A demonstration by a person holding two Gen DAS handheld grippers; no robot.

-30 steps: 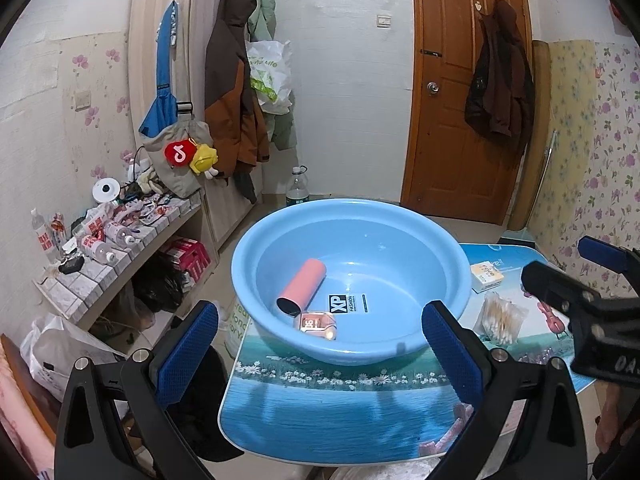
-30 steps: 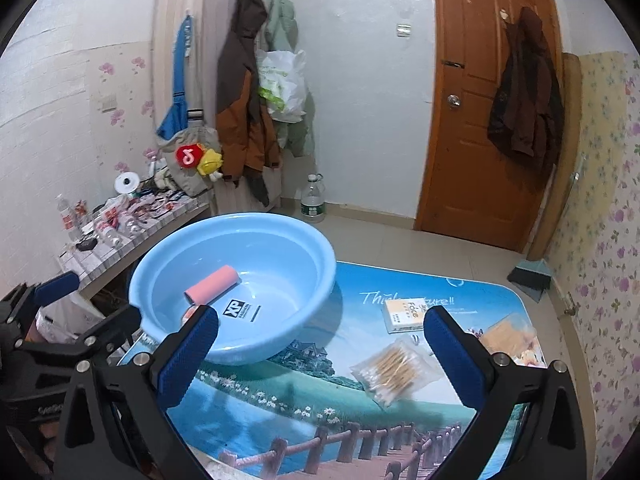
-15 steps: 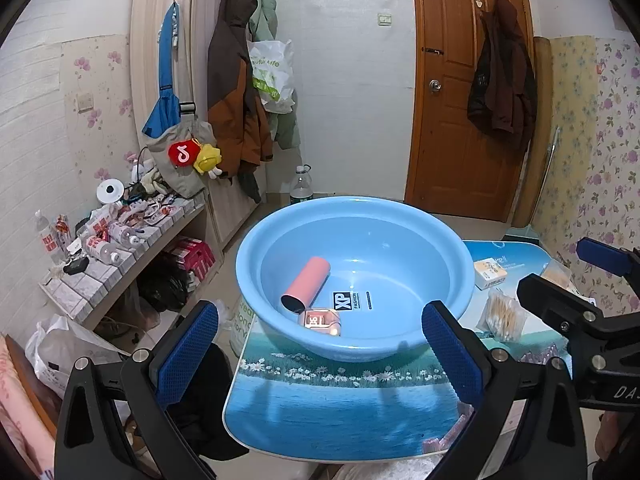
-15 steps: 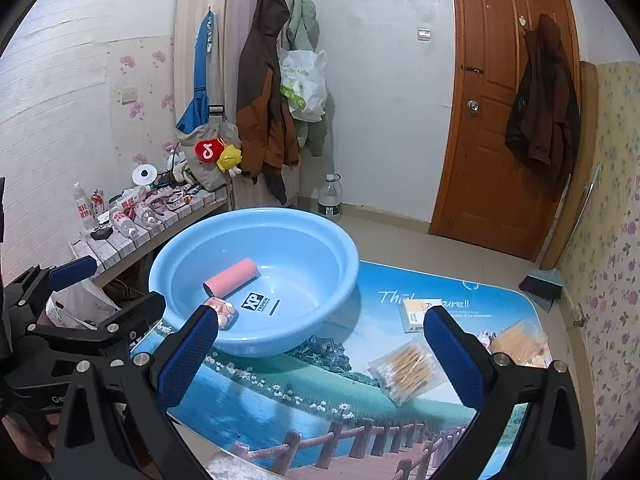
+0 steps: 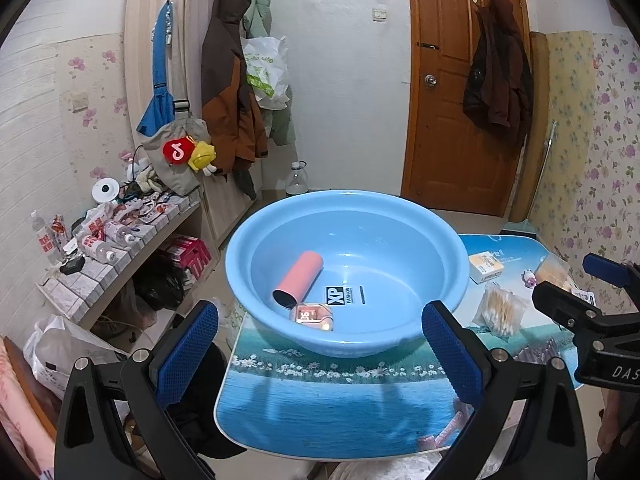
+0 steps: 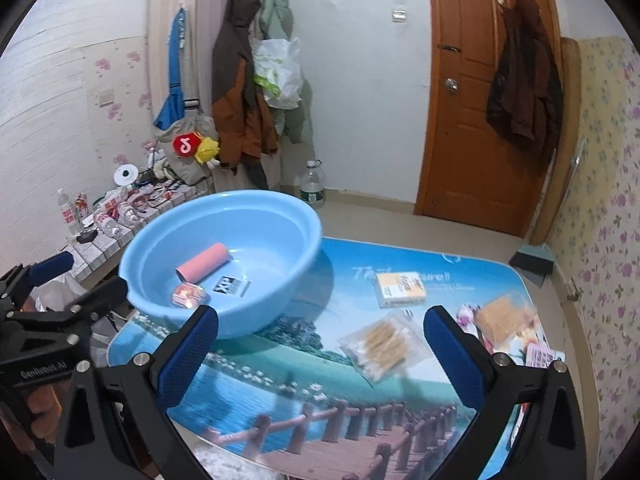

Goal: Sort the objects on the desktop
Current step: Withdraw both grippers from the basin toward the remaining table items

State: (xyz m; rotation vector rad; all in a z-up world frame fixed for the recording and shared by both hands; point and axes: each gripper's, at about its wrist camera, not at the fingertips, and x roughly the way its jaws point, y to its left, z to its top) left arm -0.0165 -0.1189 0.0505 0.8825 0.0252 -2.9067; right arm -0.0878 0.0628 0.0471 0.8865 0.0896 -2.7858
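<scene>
Tabletop view has shifted slightly; basin holds a pink roll; left gripper and right gripper stay wide, empty.

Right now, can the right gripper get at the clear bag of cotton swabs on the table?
Probably yes: the right gripper is open, the clear bag of cotton swabs lies flat just ahead, nothing between.
</scene>
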